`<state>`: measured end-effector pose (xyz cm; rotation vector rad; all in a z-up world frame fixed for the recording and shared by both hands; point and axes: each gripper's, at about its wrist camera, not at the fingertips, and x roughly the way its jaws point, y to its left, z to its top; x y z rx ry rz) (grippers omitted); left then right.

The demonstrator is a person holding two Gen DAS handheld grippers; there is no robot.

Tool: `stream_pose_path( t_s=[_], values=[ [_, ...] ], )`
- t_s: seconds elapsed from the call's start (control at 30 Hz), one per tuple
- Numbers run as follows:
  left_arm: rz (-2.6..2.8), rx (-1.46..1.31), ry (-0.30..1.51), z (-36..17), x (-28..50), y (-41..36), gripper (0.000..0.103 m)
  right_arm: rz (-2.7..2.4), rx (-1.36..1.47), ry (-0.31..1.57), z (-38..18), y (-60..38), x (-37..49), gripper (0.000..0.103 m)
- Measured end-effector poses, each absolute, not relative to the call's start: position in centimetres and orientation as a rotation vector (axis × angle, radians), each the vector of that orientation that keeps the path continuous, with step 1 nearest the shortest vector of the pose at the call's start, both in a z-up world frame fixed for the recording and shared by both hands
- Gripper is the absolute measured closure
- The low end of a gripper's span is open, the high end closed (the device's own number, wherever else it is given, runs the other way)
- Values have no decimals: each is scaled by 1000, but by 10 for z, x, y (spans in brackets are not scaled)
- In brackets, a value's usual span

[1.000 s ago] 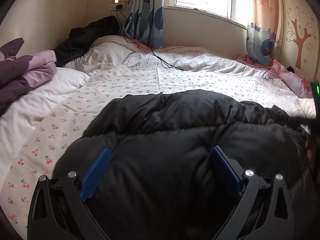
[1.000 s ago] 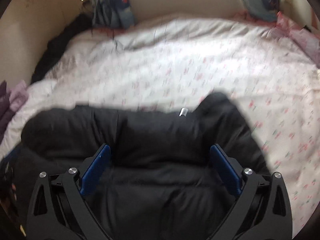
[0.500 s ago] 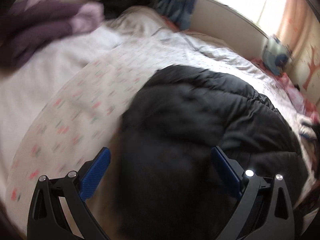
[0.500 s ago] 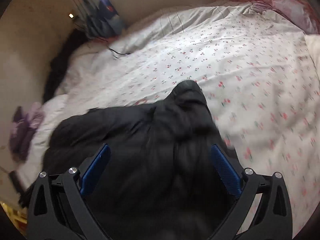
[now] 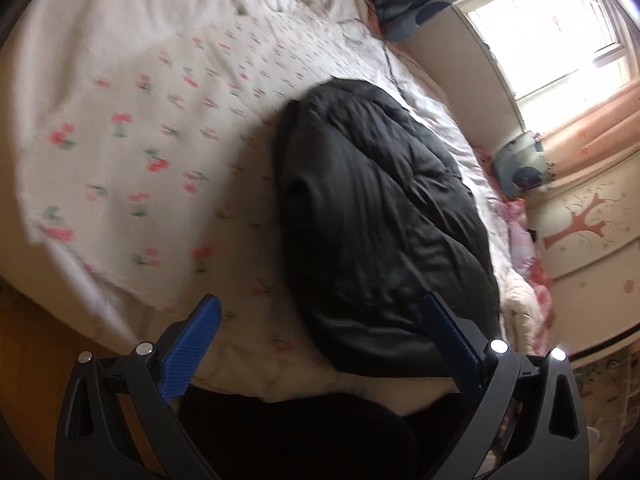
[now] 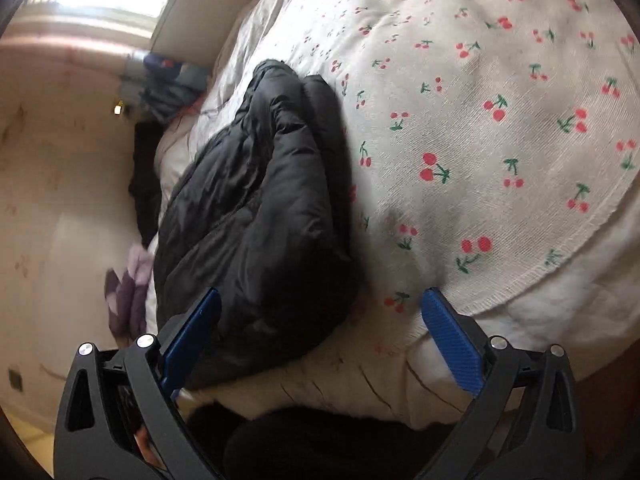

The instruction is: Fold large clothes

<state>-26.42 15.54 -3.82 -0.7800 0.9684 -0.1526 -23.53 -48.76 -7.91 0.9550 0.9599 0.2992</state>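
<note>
Your left gripper (image 5: 320, 328) is spread wide, blue ribbed pads apart, nothing between them; the right-hand pad sits over the near end of the black puffer jacket (image 5: 376, 216). From there the jacket runs up toward 12 o'clock, leaning a touch to 11, a long bundle with its long axis pointing away from you toward the far side of the bed. Its shell is smooth, slightly shiny, quilted into soft puffy ridges.

Your right gripper (image 6: 320, 320) is also wide open and empty. Here the jacket (image 6: 260, 200) fills the 10 to 12 o'clock side, its narrow far end up near 12, its bulky near end by the left-hand pad.

It lies on a white bedspread (image 6: 480, 120), coarse weave, printed with small red cherries, stitched hem curving at 4 o'clock. Purple clothing (image 6: 128, 288) sits at 9 o'clock. In the left view a bright window (image 5: 560, 40) shows at 2 o'clock, with a pale cream wall carrying a tree decal (image 5: 580, 224) at 3.
</note>
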Motion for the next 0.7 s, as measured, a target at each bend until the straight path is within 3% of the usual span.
stream_pose_path(
  t_s=[0.13,0.27,0.37,0.43,0.63,0.67,0.7],
  values=[
    [-160,-891,931,-40,-258,153,7,398,991,896,-64,-478,-239,6],
    [-128,-900,975,-52,-238,151,7,422,987,998,-78,-462,-232,6],
    [-154,-929,1030,-66,-226,143,7,517,1058,909,-78,-456,-225,6],
    [-205,-945,968,-60,-224,138,7,551,1122,845,-80,-456,-220,6],
    [-210,-923,1035,-78,-198,126,7,474,1139,860,-94,-451,-209,7],
    [-226,-928,1024,-77,-195,124,18,502,1137,831,-89,-449,-206,19],
    [-238,-929,1022,-74,-193,122,39,526,1128,798,-85,-450,-204,36]
  ],
)
